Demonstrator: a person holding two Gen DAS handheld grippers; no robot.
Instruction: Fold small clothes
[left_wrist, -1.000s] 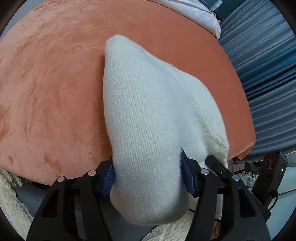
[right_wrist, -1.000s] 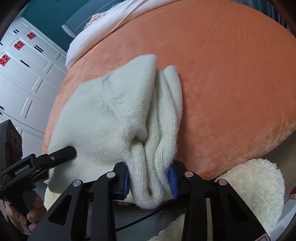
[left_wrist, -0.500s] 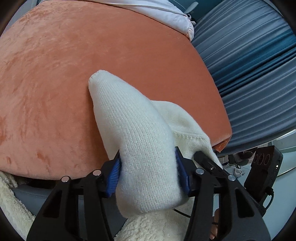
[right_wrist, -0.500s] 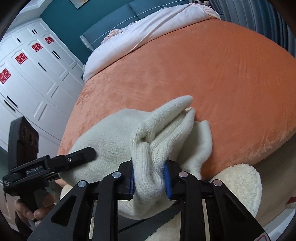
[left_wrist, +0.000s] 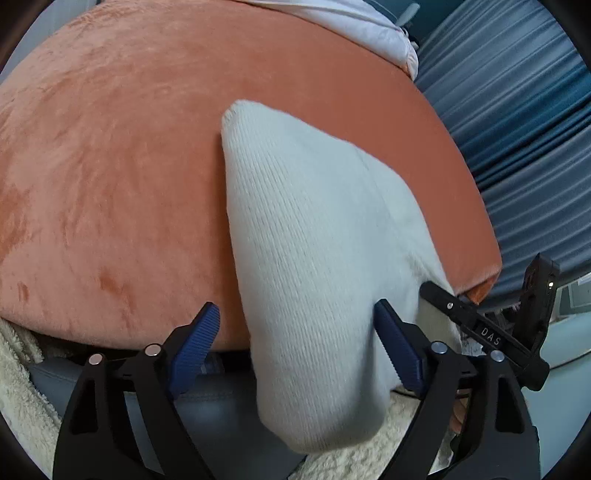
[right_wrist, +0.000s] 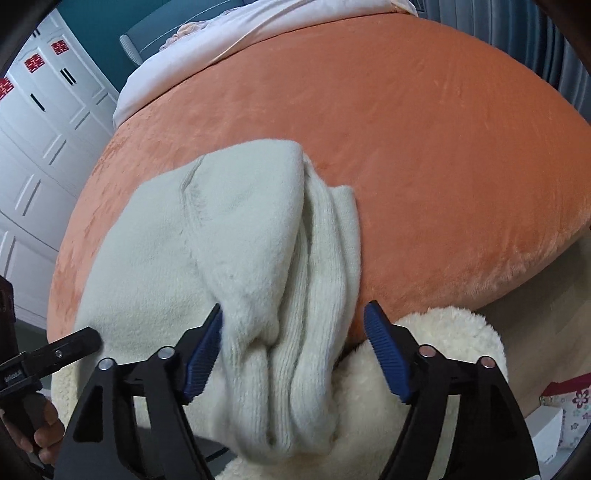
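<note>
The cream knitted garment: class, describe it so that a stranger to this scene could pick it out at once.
Find the big orange plush bed cover. On its near edge, between both open grippers, lies the cream knitted garment, its end drooping off the edge. Unlike the fluffy cream rug below, it is smooth with ribbed knit rows, bunched into folds.

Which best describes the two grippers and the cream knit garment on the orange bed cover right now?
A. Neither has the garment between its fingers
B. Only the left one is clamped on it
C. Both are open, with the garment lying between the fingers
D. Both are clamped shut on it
C: the left gripper and right gripper each show blue pads spread wide, with gaps beside the cream knit garment that lies on the orange bed cover.
</note>
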